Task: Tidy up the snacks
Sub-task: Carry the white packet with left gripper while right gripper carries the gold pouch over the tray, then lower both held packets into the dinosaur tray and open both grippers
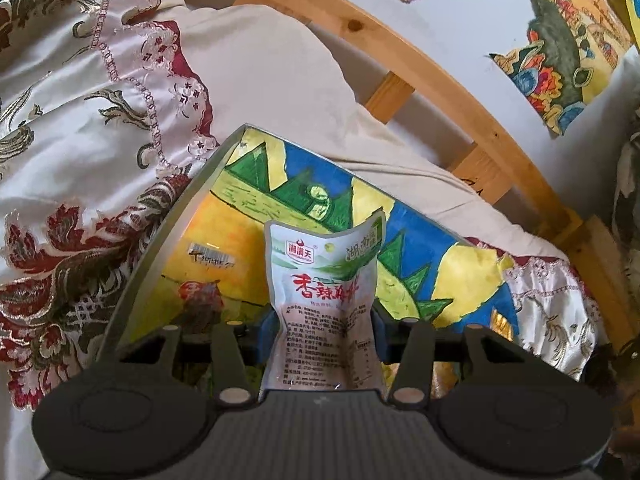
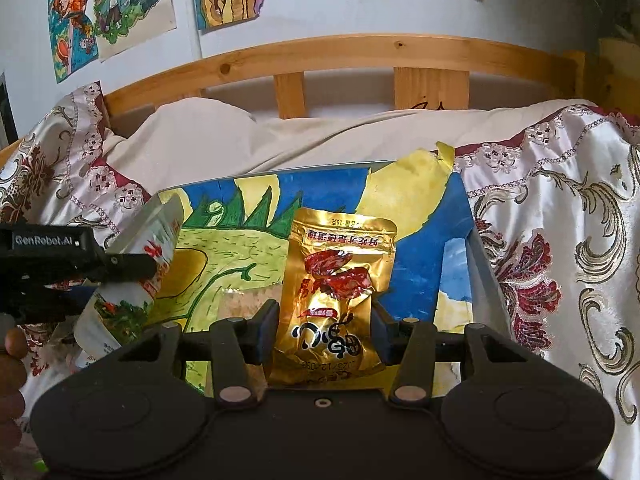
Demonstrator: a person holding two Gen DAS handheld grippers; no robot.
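Mid-delivery: left gripper (image 1: pixel 324 332) clamped on white snack pouch (image 1: pixel 324 292), right gripper (image 2: pixel 326 326) clamped on gold snack pouch (image 2: pixel 336 280), both over painted tray (image 2: pixel 420 280) toward twelve o'clock. Next, probably lower, release.

White packet (image 1: pixel 320 304) lower end: hidden behind the gripper body.
Gold packet (image 2: pixel 336 292) bottom edge: hidden likewise.
Tray (image 1: pixel 168 248) near side: covered.
Person's hand (image 2: pixel 12 364): cut off at the left edge.
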